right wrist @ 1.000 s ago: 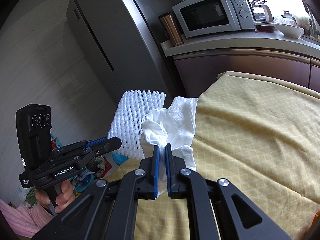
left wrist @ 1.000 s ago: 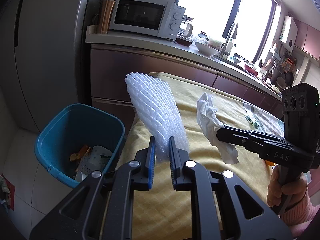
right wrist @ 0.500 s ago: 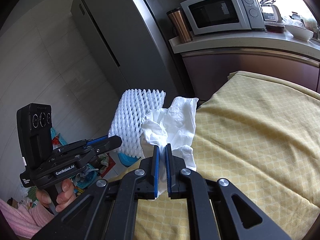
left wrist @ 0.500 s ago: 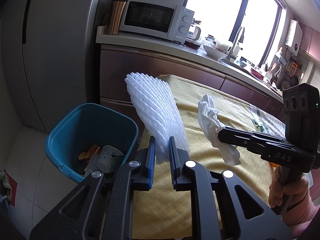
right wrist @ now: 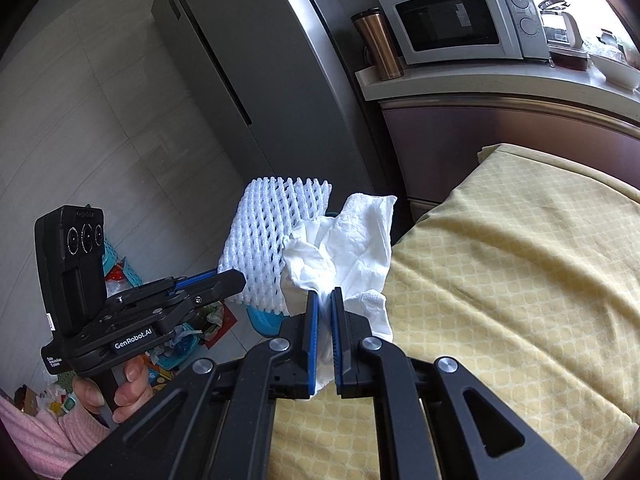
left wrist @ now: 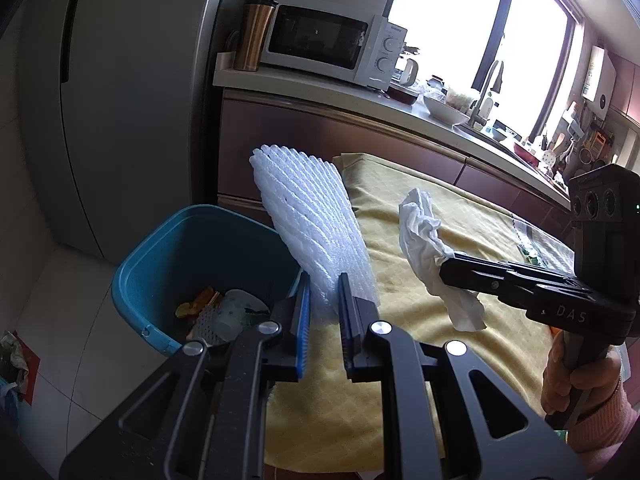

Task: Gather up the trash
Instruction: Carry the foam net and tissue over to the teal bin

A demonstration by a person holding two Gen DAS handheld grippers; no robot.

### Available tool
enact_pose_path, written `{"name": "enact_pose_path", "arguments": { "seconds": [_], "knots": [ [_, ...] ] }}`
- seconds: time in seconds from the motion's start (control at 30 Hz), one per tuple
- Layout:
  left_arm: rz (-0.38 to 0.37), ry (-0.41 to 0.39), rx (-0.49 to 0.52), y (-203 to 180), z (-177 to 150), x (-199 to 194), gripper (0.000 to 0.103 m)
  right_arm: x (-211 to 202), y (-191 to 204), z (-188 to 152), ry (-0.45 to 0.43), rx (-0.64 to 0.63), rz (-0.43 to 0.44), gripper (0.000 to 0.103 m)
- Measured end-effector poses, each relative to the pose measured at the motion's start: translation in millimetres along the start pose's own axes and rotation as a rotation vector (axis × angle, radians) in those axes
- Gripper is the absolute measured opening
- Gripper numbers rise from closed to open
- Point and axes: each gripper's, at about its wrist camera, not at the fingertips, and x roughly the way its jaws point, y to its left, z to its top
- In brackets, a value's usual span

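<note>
Above yellow tablecloth point(left wrist: 400, 380), left gripper point(left wrist: 324, 304) pinching white foam net point(left wrist: 316, 220), right gripper point(right wrist: 326, 308) pinching crumpled tissue point(right wrist: 352, 240).

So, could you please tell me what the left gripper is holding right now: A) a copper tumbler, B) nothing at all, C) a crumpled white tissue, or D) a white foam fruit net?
D: in the left wrist view the left gripper is shut on the white foam fruit net, beside the blue bin, while the right gripper pinches the crumpled tissue.

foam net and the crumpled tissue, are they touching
Apart. The left wrist view shows bare yellow tablecloth between the foam net and the crumpled tissue.
</note>
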Motion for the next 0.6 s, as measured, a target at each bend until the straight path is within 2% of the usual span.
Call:
{"name": "enact_pose_path", "arguments": {
  "seconds": [0.6],
  "knots": [
    [0.075, -0.014, -0.052, 36.9, -0.5, -6.1, 0.014, 26.9, 14.6, 10.2, 0.029, -0.052, 0.042, 0.005]
  ]
}}
